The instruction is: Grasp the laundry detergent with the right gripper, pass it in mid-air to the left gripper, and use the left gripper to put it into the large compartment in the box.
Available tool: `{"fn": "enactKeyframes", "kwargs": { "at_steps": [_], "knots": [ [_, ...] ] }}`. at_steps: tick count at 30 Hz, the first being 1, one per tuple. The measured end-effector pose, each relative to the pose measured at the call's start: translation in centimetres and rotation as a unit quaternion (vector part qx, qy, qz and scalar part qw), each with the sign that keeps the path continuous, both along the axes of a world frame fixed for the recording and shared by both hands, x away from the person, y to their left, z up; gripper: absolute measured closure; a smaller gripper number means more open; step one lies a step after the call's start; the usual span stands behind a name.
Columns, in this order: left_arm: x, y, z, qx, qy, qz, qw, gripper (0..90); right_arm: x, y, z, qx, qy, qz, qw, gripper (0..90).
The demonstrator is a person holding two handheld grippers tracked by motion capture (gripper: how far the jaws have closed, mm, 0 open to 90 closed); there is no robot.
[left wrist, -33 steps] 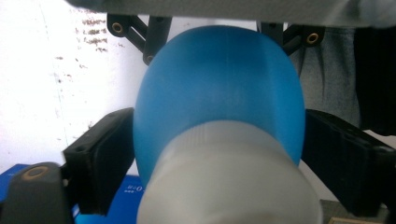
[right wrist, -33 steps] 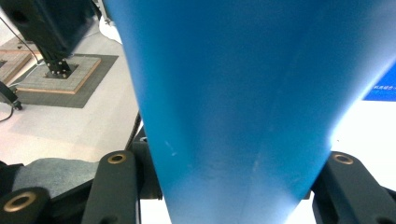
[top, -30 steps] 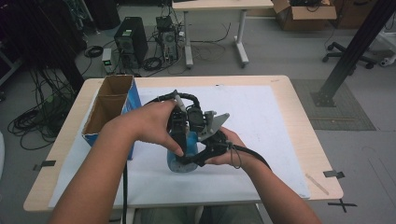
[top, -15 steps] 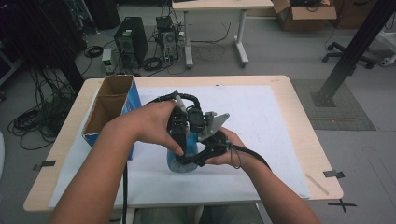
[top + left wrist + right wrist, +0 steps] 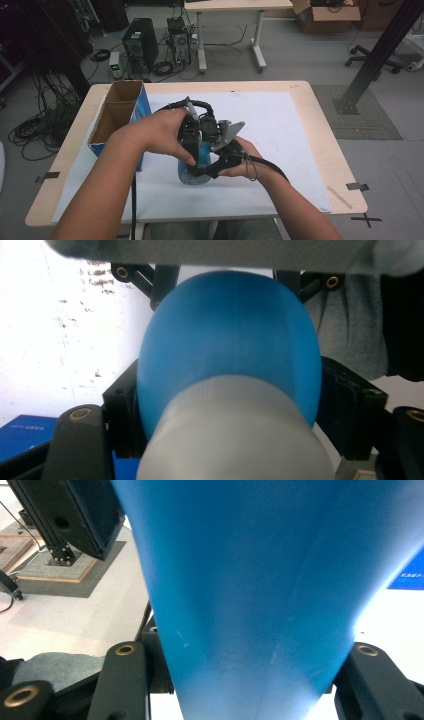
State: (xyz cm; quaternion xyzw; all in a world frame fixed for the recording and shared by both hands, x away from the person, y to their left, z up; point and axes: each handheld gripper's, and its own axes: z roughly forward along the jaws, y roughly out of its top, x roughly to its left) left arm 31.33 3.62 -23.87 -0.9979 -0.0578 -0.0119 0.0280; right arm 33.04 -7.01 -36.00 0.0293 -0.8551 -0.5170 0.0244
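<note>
Gripping blue bottle (image 5: 196, 169): right gripper (image 5: 218, 161) clamped on body; left gripper (image 5: 191, 145) jaws just closing around grey cap (image 5: 235, 440).

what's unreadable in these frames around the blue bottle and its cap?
- High view: blue bottle mostly covered by both hands and grippers; its print is too small to read.
- Left gripper view: grey cap blurred, cut by the bottom edge; pad contact unclear.
- Right gripper view: bottle's body too close; top and base cut off.
</note>
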Motion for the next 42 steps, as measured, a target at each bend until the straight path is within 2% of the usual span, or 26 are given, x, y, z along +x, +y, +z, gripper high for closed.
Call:
{"fn": "enactKeyframes", "kwargs": {
  "at_steps": [1,2,3,4,10,15,30,33,41,42],
  "knots": [
    [0.0,0.0,0.01,0.001,0.0,0.001,1.0,27.4,0.13,0.0,-0.01,-0.002,-0.012,-0.001,0.9999,46.0],
    [0.02,0.0,0.08,0.003,0.001,0.0,1.0,28.1,0.13,0.01,-0.01,-0.002,-0.012,-0.001,0.9999,46.0],
    [0.02,0.0,0.08,0.003,0.001,0.0,1.0,28.4,0.13,0.01,-0.01,-0.002,-0.012,-0.001,0.9999,46.0],
    [0.01,0.04,0.09,0.003,-0.002,-0.002,1.0,29.1,-0.05,0.05,0.01,0.001,0.0,0.0,1.0,46.0],
    [0.02,0.06,0.1,0.003,-0.006,-0.001,1.0,31.0,-0.06,0.07,0.02,0.0,-0.001,0.001,1.0,46.0],
    [0.3,0.23,0.1,-0.001,-0.008,-0.001,1.0,37.2,-0.05,0.12,0.02,0.002,-0.001,-0.001,1.0,46.0],
    [0.25,0.1,0.0,0.009,-0.015,-0.002,0.9998,38.1,-0.04,0.16,-0.09,0.002,-0.002,-0.004,1.0,45.7],
    [0.07,0.03,-0.03,0.015,-0.018,-0.002,0.9997,38.1,-0.15,0.19,-0.07,0.002,-0.008,-0.005,0.9999,45.3],
    [-0.04,0.02,-0.02,0.012,-0.024,-0.007,0.9996,38.2,-0.15,0.17,-0.3,0.012,-0.01,-0.01,0.9998,43.8],
    [-0.05,0.01,-0.03,0.013,-0.022,-0.005,0.9996,38.2,-0.07,0.14,-0.36,0.012,-0.016,-0.012,0.9997,43.6]
  ]
}}
